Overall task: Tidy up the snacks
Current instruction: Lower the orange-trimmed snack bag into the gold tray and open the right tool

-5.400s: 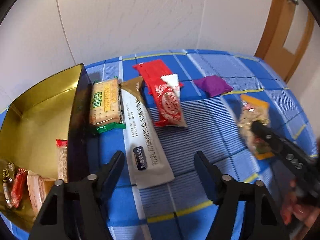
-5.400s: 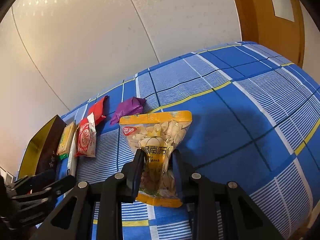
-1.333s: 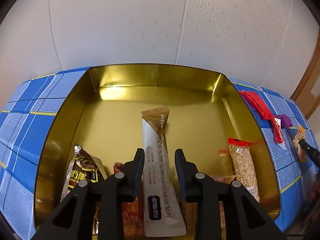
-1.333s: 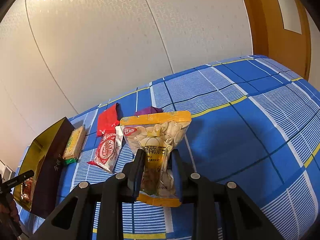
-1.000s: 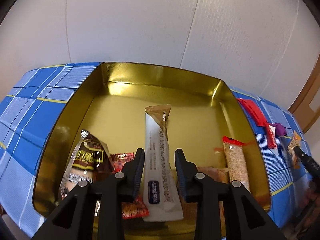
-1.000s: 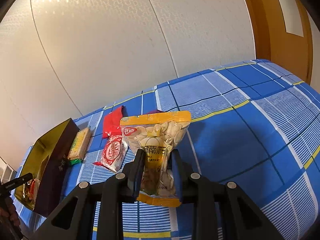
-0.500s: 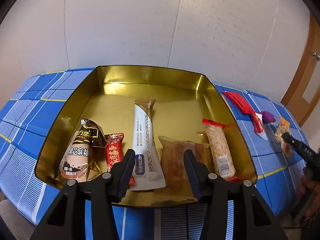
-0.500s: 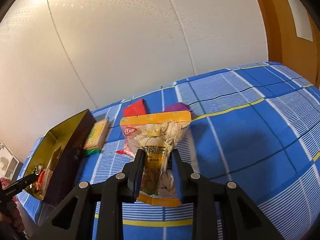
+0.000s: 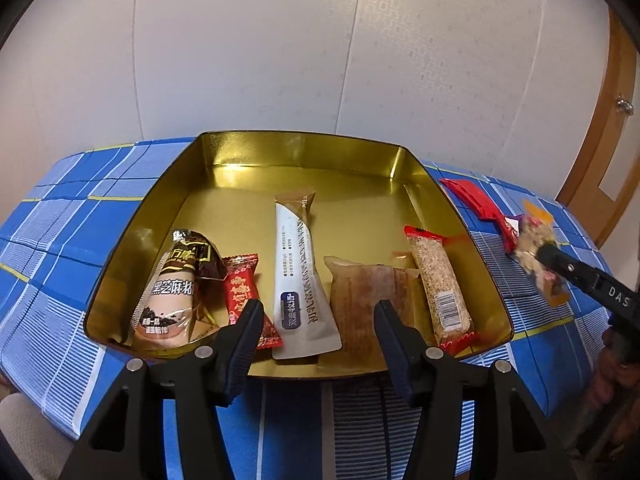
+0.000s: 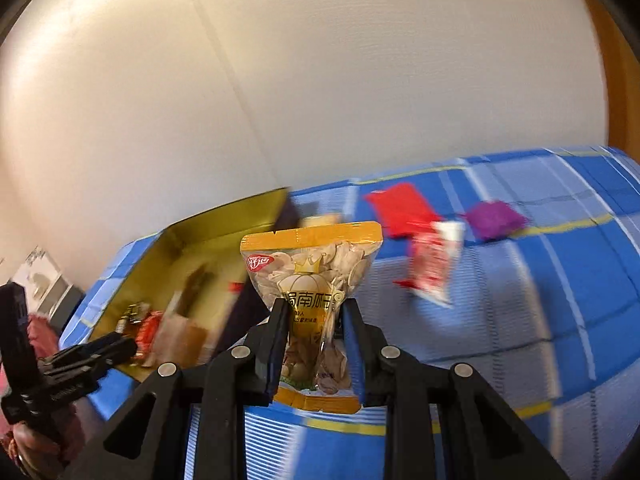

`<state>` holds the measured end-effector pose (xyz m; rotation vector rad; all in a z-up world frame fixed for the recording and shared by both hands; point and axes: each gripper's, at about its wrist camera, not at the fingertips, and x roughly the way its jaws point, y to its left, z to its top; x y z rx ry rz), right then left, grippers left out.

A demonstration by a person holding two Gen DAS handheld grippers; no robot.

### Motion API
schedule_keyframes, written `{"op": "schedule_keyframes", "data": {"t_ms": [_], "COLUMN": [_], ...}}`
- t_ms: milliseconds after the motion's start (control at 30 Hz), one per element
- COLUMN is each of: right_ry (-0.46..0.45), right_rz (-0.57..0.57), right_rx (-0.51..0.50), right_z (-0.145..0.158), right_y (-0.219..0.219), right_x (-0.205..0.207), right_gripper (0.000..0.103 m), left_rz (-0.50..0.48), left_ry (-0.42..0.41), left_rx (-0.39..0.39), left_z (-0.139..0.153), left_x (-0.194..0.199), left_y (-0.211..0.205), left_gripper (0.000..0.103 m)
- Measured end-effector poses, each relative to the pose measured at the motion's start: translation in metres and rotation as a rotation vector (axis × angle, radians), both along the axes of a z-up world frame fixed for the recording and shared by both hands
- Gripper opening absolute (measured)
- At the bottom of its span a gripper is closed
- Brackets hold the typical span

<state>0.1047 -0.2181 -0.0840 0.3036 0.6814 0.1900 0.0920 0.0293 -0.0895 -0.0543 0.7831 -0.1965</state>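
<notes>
The yellow-topped bag of seeds stands upright in the middle of the right wrist view, pinched at its lower half between the two black fingers of the right gripper, whose jaws are closed tight on it, clear of the cloth. In the left wrist view the same bag shows small at the right edge of the frame, on the tip of that gripper. The gold tin fills the middle of the left wrist view, and a row of snacks lies along its near side: from left to right a brown-and-white packet, a small red packet, a long white stick packet pointing toward the far wall of the tin, a flat brownish packet and a clear bar with red ends. The left gripper sits at the bottom of the frame over the near rim of the tin; its jaws are opening and nothing is between them, the white stick packet lying free on the tin floor beyond the fingertips. In the right wrist view the tin appears blurred at the left, with the left gripper at its near corner. To the right of the tin, on the blue checked cloth, lie a red packet, a red-and-white packet just in front of it, and a purple packet further right. A white panelled wall fills the upper part of both views, and a wooden door frame stands at the right edge.
</notes>
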Motion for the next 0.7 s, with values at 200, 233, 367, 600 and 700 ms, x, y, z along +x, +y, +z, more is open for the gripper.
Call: {"op": "schedule_keyframes", "data": {"t_ms": [200,233,367,600,700], "right_ry": [0.019,0.03,0.068,0.169,0.171], "right_rz": [0.131,0.148,0.186,0.218,0.21], "right_rx": [-0.056,-0.069,-0.094,-0.099,-0.098], "right_z": [0.009,0.008,0.004,-0.013,-0.017], "right_y": [0.052,0.06,0.079,0.096,0.096], "right_x": [0.028,0.034,0.054,0.088,0.096], "right_gripper": [0.027,0.027,0.027,0.029,0.032], "left_rz": [0.013,0.011,0.01,0.012,0.01], "left_ry": [-0.011,-0.012,-0.014,-0.017,-0.018], "left_rx": [0.015,0.019,0.018,0.016,0.016], "left_z": [0.0,0.0,0.001,0.002,0.002], "left_x": [-0.004,-0.005,-0.008,-0.01,-0.011], "left_y": [0.005,0.006,0.008,0.009,0.009], "left_gripper": [0.065,0.065,0.065,0.065,0.066]}}
